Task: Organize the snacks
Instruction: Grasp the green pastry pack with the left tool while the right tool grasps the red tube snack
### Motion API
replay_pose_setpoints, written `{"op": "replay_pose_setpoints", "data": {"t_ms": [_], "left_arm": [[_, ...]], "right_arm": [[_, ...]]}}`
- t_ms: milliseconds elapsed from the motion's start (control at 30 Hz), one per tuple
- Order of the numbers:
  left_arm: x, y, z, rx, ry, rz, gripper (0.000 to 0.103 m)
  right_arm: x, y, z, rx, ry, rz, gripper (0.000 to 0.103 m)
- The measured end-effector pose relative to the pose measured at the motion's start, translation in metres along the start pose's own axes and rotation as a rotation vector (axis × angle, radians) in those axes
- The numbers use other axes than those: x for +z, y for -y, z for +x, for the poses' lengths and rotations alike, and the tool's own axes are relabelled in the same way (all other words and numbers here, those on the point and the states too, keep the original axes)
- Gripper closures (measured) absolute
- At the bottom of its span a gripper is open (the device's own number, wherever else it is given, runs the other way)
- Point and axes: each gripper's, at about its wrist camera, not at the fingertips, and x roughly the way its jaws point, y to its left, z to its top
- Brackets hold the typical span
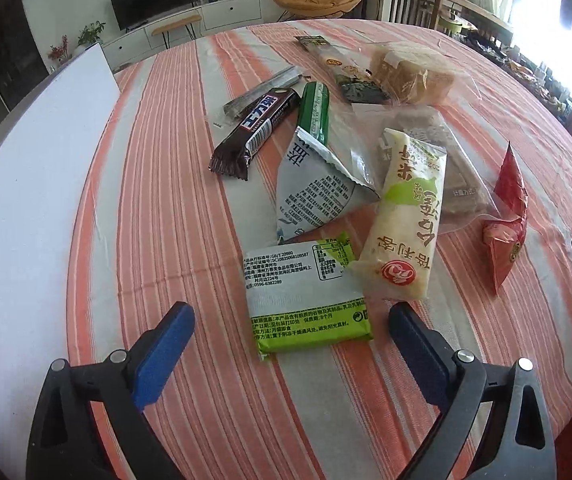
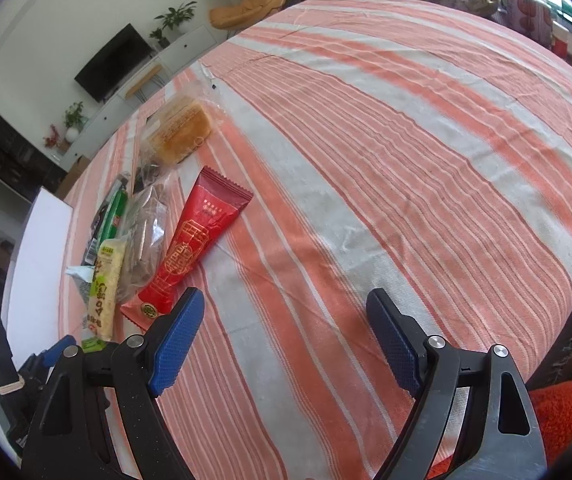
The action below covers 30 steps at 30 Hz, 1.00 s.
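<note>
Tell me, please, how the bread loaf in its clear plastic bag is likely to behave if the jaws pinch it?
The golden bread loaf in its clear plastic bag looks soft, so it would probably squash under a firm pinch. The loose, crinkled film around it may slip or bunch before the loaf moves. It seems light for its bulk.
</note>
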Motion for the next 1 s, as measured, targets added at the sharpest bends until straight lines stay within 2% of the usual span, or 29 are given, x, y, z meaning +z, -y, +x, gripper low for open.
{"op": "replay_pose_setpoints", "data": {"t_ms": [167,300,467,533,567,600,633,667,833,933,1000], "left_arm": [[-0.024,-0.029,-0.014,0.014,0.000,-0.065,0.017],[-0.037,-0.031,-0.022,0.009,0.009,-0.031,0.017],[-0.014,-0.016,-0.019,-0.020,0.060,0.068,0.016],[-0.003,-0.010,-0.010,-0.035,0.049,0.102,0.016],[0.000,-0.009,-0.005,-0.045,0.035,0.109,0.018],[0.000,-0.010,-0.002,-0.058,0.027,0.108,0.026],[-0.001,-0.012,-0.005,-0.077,0.047,0.094,0.043],[-0.004,-0.013,-0.009,-0.062,0.063,0.094,0.050],[-0.027,-0.022,-0.022,-0.067,0.074,0.049,0.051],[-0.045,-0.026,-0.032,-0.069,0.076,0.009,0.051],[-0.055,-0.026,-0.037,-0.074,0.082,-0.010,0.051]], "right_arm": [[0.000,0.012,-0.004,0.064,0.023,0.067,0.017],[0.001,0.008,-0.003,0.045,0.024,0.057,0.017],[0.000,0.008,-0.002,0.043,0.024,0.054,0.017],[0.000,0.008,-0.002,0.047,0.024,0.057,0.017],[0.001,0.009,-0.002,0.048,0.024,0.057,0.017],[0.000,0.009,-0.002,0.048,0.024,0.057,0.017],[0.000,0.009,-0.002,0.049,0.025,0.059,0.017],[0.000,0.010,-0.003,0.053,0.026,0.062,0.017],[0.000,0.018,-0.004,0.094,0.038,0.106,0.017],[0.001,0.013,-0.004,0.069,0.027,0.089,0.017],[0.003,0.003,-0.005,0.039,-0.017,0.062,0.016]]}}
